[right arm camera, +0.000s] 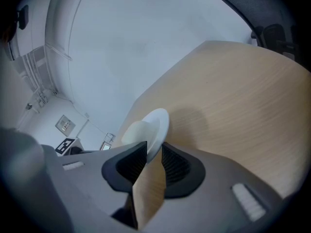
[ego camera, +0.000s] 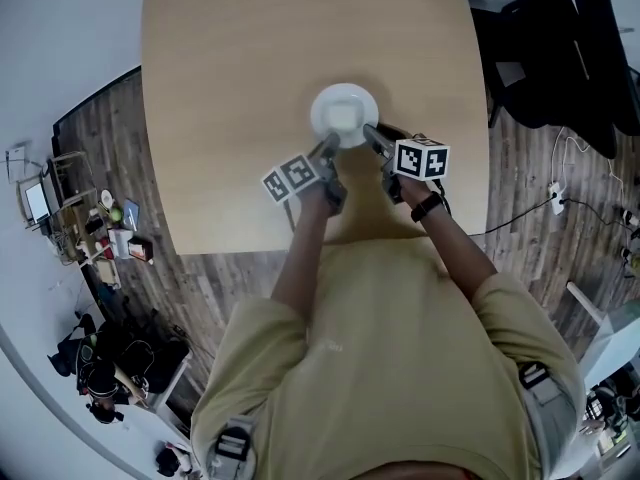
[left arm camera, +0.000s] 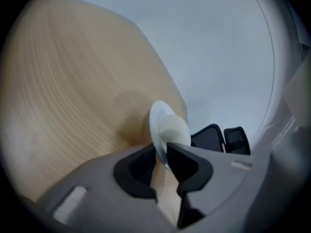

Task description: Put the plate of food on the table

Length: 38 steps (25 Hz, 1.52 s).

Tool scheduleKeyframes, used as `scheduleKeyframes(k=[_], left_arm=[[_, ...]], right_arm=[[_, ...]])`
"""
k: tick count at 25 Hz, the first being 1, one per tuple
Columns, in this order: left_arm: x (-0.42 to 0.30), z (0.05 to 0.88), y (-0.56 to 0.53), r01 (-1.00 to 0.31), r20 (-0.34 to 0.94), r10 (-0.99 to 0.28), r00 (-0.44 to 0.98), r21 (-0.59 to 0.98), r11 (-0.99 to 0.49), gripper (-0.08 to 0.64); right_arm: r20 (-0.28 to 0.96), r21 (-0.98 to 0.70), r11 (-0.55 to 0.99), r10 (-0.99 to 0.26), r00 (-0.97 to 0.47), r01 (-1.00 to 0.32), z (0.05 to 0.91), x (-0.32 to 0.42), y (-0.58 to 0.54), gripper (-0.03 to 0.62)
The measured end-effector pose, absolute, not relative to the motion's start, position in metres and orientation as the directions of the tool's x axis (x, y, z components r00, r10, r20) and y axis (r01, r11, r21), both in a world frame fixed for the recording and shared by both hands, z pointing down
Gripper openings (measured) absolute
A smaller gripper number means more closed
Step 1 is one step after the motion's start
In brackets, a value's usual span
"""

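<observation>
– Holding anything, are the tongs?

– Yes. Both the left tongs (left arm camera: 163,155) and the right tongs (right arm camera: 153,153) are clenched on the rim of one small white plate (ego camera: 322,103). Its thin edge is pinched between their dark pads. The plate lies between the two pairs, just past their tips. The left tongs grip its near-left edge and the right tongs its near-right edge.

– And the food?

– A pale mound of food (ego camera: 344,120) sits at the plate's middle, just beyond both sets of tips.

– Where is the table?

– A light wooden table (ego camera: 230,88) spreads beneath and ahead of the tongs. A soft shadow falls on the wood a little apart from the plate. So the plate is probably just clear of the surface, though the blurred close views do not settle that.

– How will the plate handle?

– My judgement is that it is stiff and smooth, so it will not flex but may slip within the pads. It looks light enough for two rim grips. It would likely chip or crack if dropped or knocked on the wood. The mound lies loose on top and could slide if either side dips.

– Where should one take hold?

– At the rim, on opposite sides, as both tongs do now. The pads should sit well onto the lip and clear of the food. Keep the pairs level with each other. Neither should let go until the base rests flat on the wood beneath them.
</observation>
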<state>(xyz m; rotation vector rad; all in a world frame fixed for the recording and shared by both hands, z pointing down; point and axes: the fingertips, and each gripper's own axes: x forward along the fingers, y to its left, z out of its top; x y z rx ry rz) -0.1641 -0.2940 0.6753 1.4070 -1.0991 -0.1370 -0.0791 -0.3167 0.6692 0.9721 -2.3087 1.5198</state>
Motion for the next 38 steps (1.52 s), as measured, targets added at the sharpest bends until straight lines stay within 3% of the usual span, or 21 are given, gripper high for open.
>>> scheduleKeyframes(k=[10,25,31,38], left_arm=[[-0.183,0.704,-0.356,-0.577,0.561,-0.667,0.490,0.783,0.234,0.078],[-0.183,0.717,-0.354,-0.606,0.613,-0.627,0.482,0.749,0.266,0.099],[-0.181,0.718,-0.340,-0.661,0.656,-0.592,0.469,0.705,0.257,0.209],[-0.185,0.700,-0.315,-0.658,0.636,-0.615,0.466,0.714,0.240,0.213]], right_arm=[[0.537,-0.718,0.228,-0.420,-0.732,-0.657,0.700,-0.099,-0.380,0.094],[0.597,-0.684,0.212,-0.388,-0.703,-0.698,0.714,-0.097,-0.380,0.101],[0.672,-0.559,0.300,-0.382,-0.634,-0.773,0.715,-0.086,-0.371,0.170],[0.672,-0.487,0.358,-0.429,-0.604,-0.797,0.700,-0.065,-0.355,0.179]])
